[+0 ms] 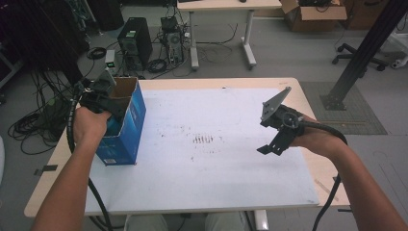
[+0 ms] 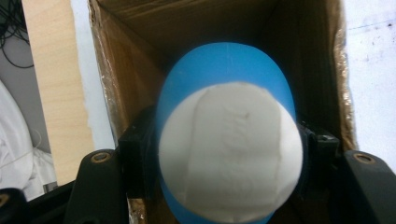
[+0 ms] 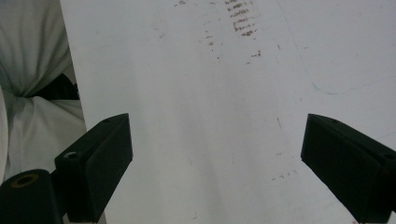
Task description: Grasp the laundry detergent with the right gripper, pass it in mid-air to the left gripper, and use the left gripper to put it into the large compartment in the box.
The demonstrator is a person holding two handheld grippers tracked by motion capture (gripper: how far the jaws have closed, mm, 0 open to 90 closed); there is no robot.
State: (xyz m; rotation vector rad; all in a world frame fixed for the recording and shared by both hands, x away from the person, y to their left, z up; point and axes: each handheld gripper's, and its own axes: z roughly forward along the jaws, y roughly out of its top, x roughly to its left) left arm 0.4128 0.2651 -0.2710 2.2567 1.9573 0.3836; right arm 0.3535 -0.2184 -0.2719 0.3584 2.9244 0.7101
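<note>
Left hand-held gripper [image 2: 229,154] clamps blue-white ball [image 2: 229,154] inside cardboard box [image 2: 121,84]; right hand-held gripper [image 3: 217,163] agape, empty.

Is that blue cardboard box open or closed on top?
Open: the blue box shows its brown inside, where the left gripper holds a blue-and-white ball.

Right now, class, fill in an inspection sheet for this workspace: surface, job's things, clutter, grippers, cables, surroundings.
Surface: white sheet on a wooden table, scuffed with dark marks near the middle.
Job's things: open blue cardboard box at the table's left; blue and white ball over its opening.
Clutter: nothing seen on the sheet.
Grippers: left gripper shut on the ball at the box; right gripper open, holding nothing, above the sheet.
Cables: one trails from each gripper; loose cables on the floor.
Surroundings: computer tower, second table, cardboard box, office chair base.
</note>
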